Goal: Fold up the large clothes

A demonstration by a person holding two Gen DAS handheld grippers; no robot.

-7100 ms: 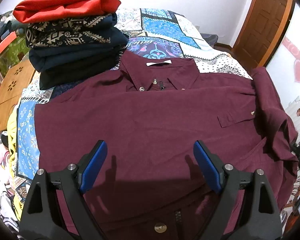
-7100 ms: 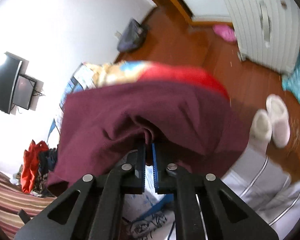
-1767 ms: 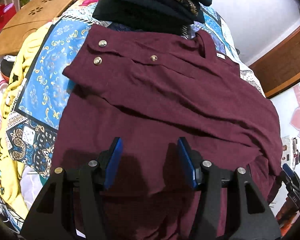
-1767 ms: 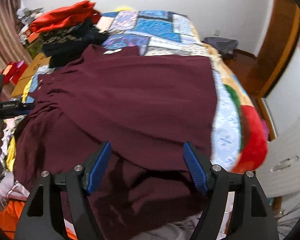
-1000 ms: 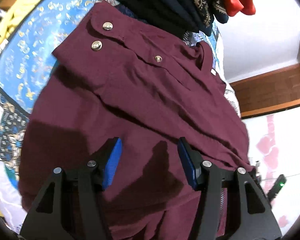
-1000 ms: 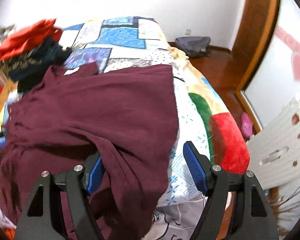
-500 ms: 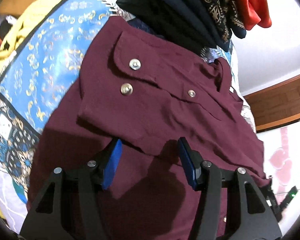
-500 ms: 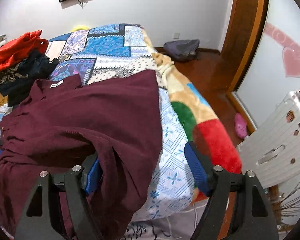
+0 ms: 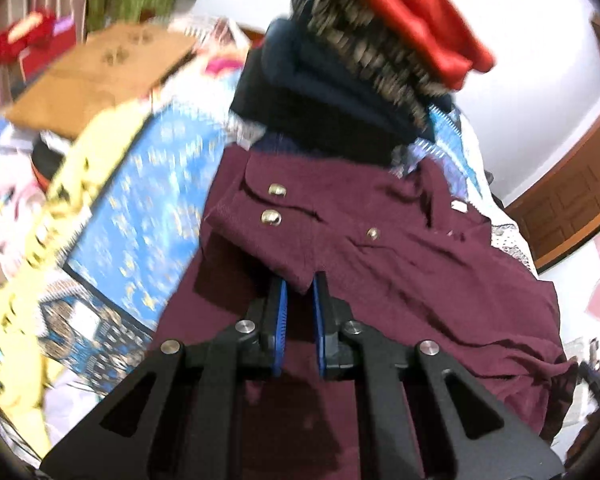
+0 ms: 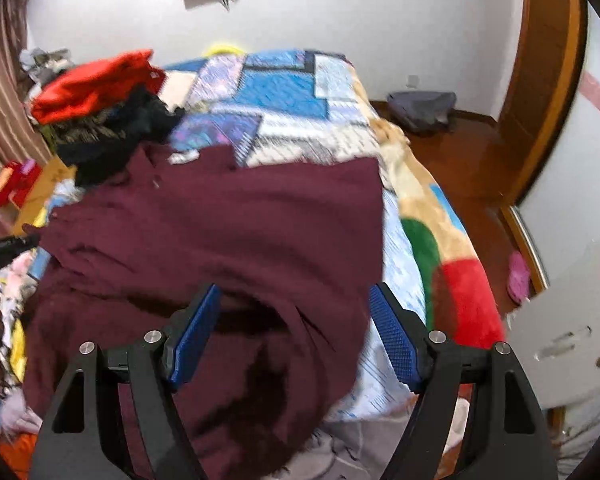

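Note:
A large maroon button shirt [image 9: 400,264] lies spread on the patchwork bed quilt [image 9: 140,216]; it also shows in the right wrist view [image 10: 228,232]. Its sleeve with two metal cuff buttons [image 9: 272,204] is folded across the body. My left gripper [image 9: 299,284] is shut on the lower edge of that folded sleeve. My right gripper [image 10: 294,312] is open above the shirt's bunched hem at the near edge of the bed, with cloth between the fingers but not pinched.
A stack of folded clothes, red on top of dark ones [image 9: 372,60], stands at the head of the shirt; it also shows in the right wrist view [image 10: 100,108]. A cardboard box [image 9: 96,76] sits left of the bed. Wooden floor and a door [image 10: 540,80] are to the right.
My left gripper has closed from open onto the folded sleeve's edge and moved up toward the cuff. My right gripper has stayed open and shifted little over the hem.

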